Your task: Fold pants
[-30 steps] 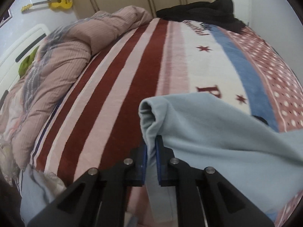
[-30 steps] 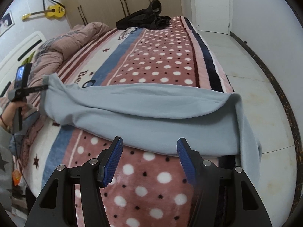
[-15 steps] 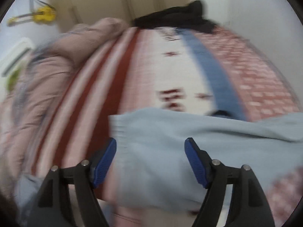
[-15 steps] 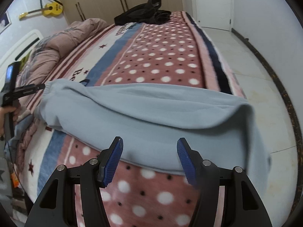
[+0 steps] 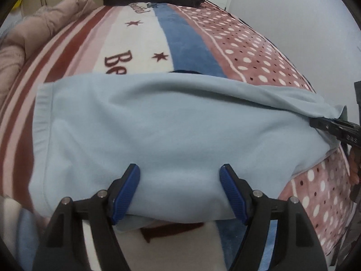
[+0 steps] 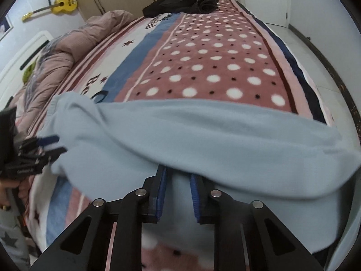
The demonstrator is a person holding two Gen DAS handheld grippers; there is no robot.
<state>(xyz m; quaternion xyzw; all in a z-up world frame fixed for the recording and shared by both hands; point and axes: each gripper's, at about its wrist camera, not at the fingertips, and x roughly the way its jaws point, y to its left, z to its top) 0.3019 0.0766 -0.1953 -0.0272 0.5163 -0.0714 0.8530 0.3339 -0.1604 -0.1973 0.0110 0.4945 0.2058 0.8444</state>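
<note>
Light blue pants lie crosswise on the patterned blanket of the bed. My left gripper is open, its blue pads spread just above the near edge of the pants at their left end, not pressing on the cloth. In the right wrist view the pants drape over my right gripper, whose jaws are closing with a fold of blue cloth pinched between the pads. The left gripper shows at the far left there, a hand below it. The right gripper bites the pants' right end in the left wrist view.
A bunched pink duvet fills the bed's left side. Dark clothes lie at the far end. A yellow guitar hangs on the wall. Pale floor runs along the bed's right edge.
The left gripper let go of the pants' end and opened; that end now lies flat. The right gripper dropped to the pants' near edge and closed on the cloth.
</note>
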